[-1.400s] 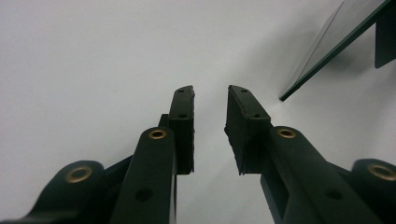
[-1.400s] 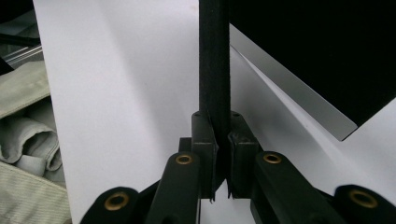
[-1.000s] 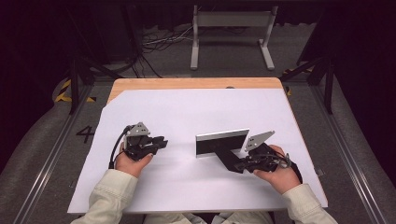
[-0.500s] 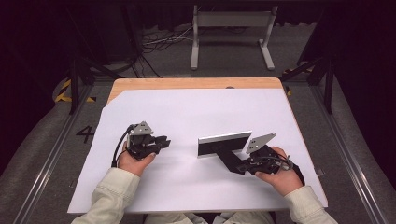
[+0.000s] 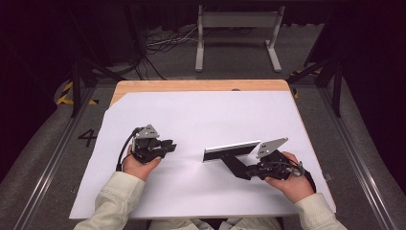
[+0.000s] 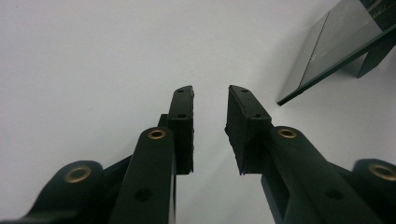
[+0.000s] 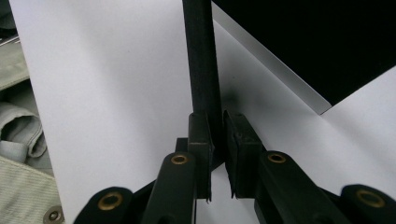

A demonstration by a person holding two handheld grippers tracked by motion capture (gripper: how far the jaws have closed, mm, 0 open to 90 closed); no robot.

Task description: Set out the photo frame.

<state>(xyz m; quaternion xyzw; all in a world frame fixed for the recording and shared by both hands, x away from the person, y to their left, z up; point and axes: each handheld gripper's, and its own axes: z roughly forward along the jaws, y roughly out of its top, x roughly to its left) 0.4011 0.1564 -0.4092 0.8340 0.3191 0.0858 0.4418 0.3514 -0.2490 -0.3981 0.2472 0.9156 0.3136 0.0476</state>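
A flat black panel (image 5: pixel 232 149) with a pale top edge stands on its long edge on the white sheet, right of centre. A black bar (image 5: pixel 234 165) runs from its base towards the person. My right gripper (image 5: pixel 249 170) is shut on that bar; in the right gripper view the pads (image 7: pixel 239 140) press on the bar (image 7: pixel 201 56) from both sides, with the panel (image 7: pixel 317 37) beyond. My left gripper (image 5: pixel 168 145) rests low on the sheet at the left, open and empty (image 6: pixel 210 100). It points towards the panel (image 6: pixel 336 42).
A white sheet (image 5: pixel 201 115) covers most of the wooden table (image 5: pixel 191 85). Beyond the far edge a pale metal stand (image 5: pixel 237 28) and loose cables (image 5: pixel 167 43) sit on the floor. Metal rails (image 5: pixel 48 163) run along both sides of the table.
The right gripper and the panel have shifted slightly right and towards the person. The left gripper has stayed put.
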